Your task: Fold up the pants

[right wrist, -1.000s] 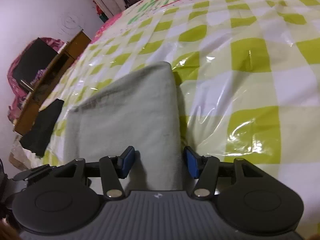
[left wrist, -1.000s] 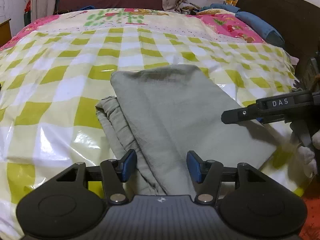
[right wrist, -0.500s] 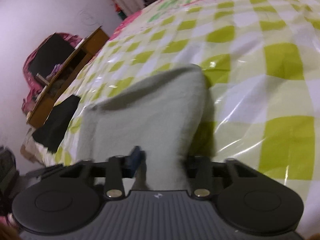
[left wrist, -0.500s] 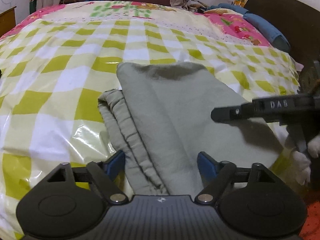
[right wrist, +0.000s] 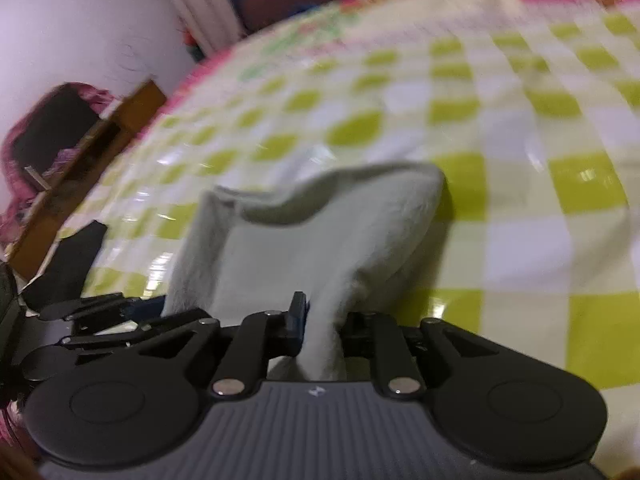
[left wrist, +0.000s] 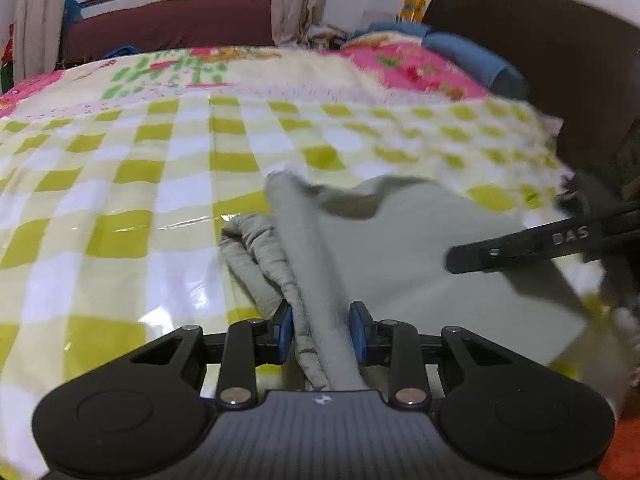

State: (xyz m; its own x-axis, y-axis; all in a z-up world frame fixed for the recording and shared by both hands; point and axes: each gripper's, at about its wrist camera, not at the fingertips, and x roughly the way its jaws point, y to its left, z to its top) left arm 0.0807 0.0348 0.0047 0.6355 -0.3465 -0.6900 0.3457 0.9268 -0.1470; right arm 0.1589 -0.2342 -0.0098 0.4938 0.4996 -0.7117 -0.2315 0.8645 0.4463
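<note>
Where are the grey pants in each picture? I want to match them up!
Left wrist view: the pants lie right of the middle on the bed, their near edge pinched in the left gripper at the bottom.
Right wrist view: the pants are in the middle, lifted and pinched in the right gripper.
Shared landmark: the checked green and white bedcover under the pants.

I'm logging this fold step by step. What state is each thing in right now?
Pants: grey-green, partly folded on the bed, near edge bunched and lifted.
Left tool: jaws just closed, pinching the left side of the near edge.
Right tool: jaws just closed, pinching the right side.
Checked bed cover: spread flat, glossy.
</note>
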